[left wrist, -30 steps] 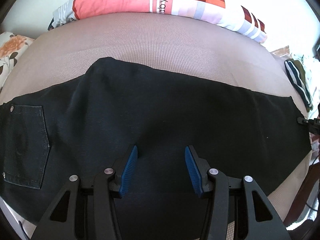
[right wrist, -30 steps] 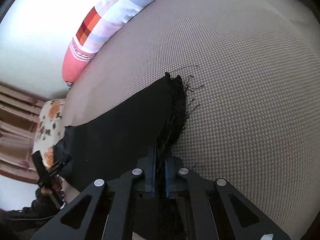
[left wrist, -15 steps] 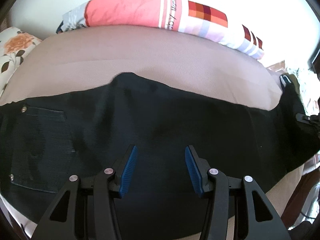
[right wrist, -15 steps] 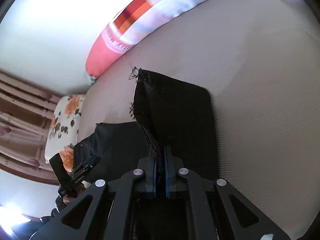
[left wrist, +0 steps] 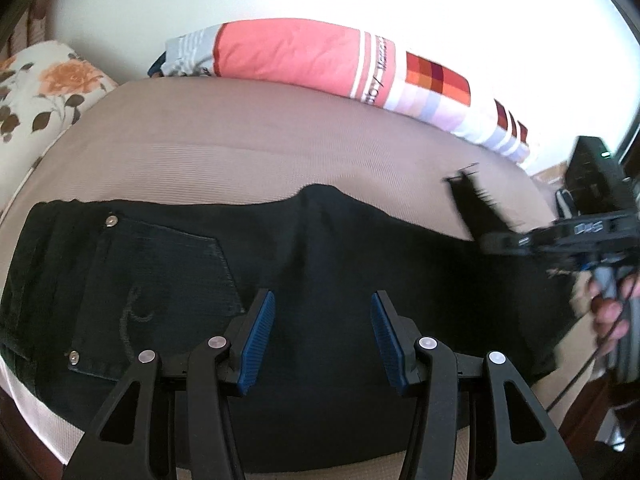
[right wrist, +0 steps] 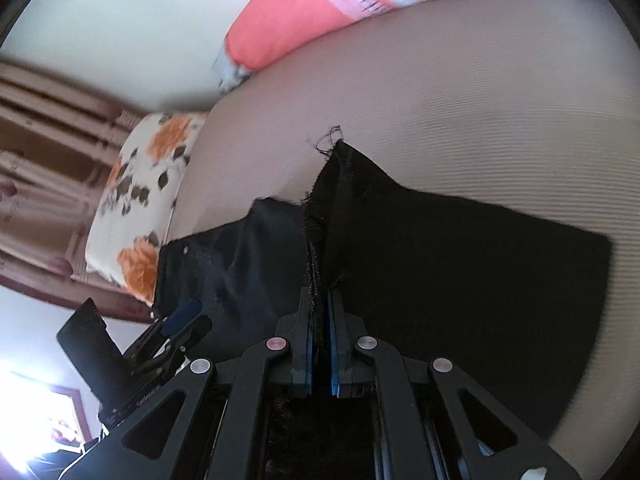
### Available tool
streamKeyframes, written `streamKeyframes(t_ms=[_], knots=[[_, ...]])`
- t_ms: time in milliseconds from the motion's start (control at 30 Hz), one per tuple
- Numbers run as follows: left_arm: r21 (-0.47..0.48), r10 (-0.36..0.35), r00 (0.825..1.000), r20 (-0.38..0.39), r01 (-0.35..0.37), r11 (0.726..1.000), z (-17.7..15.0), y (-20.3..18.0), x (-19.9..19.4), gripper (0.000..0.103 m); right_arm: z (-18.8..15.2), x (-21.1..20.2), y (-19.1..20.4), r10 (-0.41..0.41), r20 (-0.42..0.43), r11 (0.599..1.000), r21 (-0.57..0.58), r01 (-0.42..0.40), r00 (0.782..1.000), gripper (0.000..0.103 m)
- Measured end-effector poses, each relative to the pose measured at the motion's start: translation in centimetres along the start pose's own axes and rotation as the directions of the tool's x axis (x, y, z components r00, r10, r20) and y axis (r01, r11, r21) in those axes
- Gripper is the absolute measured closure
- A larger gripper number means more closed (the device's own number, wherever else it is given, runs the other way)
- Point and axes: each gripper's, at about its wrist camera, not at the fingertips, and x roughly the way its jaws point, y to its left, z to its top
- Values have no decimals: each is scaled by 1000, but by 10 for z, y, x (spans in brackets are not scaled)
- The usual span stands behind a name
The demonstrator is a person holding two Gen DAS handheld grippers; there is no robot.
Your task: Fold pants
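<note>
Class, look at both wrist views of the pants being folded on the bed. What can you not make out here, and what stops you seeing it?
- Left wrist view: the right gripper and frayed hem are motion-blurred.
- Left wrist view: the near edge of the pants is hidden behind the left gripper.
- Right wrist view: the striped pillow is blurred and cut off by the top edge.

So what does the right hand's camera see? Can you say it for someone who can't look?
The right gripper is shut on the frayed hem of black pants, lifting that leg end above a beige bed. Behind lie a coral pillow and a floral pillow, and the left gripper sits at lower left.
</note>
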Motion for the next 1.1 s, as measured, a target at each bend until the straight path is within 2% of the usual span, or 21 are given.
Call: streamKeyframes(t_ms=[133, 333, 400, 500, 633, 700, 833, 1067, 1100], knots=[[-30, -27, 1000, 15, 27, 999, -7, 15, -5, 52, -1, 45, 30, -39, -54, 996, -77, 35, 998, 96], [-57, -58, 998, 22, 59, 997, -7, 27, -14, 52, -8, 91, 53, -81, -123, 988, -139, 64, 989, 96], [-59, -71, 997, 22, 73, 996, -7, 28, -14, 51, -9, 101, 60, -99, -148, 983, -170, 73, 984, 90], [-49, -85, 996, 9, 85, 995, -7, 26, -14, 51, -9, 98, 64, -75, -148, 983, -180, 48, 986, 79], [-71, -148, 989, -18, 146, 987, -9, 24, -12, 51, -11, 72, 66, -41, -98, 984, -178, 23, 994, 75], [-97, -194, 980, -47, 189, 977, -8, 23, -8, 51, -13, 54, 62, -41, -61, 985, -169, 31, 997, 68], [-163, -282, 950, -137, 259, 952, -6, 22, 9, 51, -26, 21, 42, -43, -3, 993, -108, 42, 999, 65], [-279, -352, 901, -253, 281, 918, -2, 27, 41, 52, -57, -11, 4, -70, 51, 997, -3, 71, 996, 64], [-293, -350, 899, -262, 271, 917, -2, 27, 45, 52, -60, -12, 1, -65, 56, 998, 13, 65, 996, 64]])
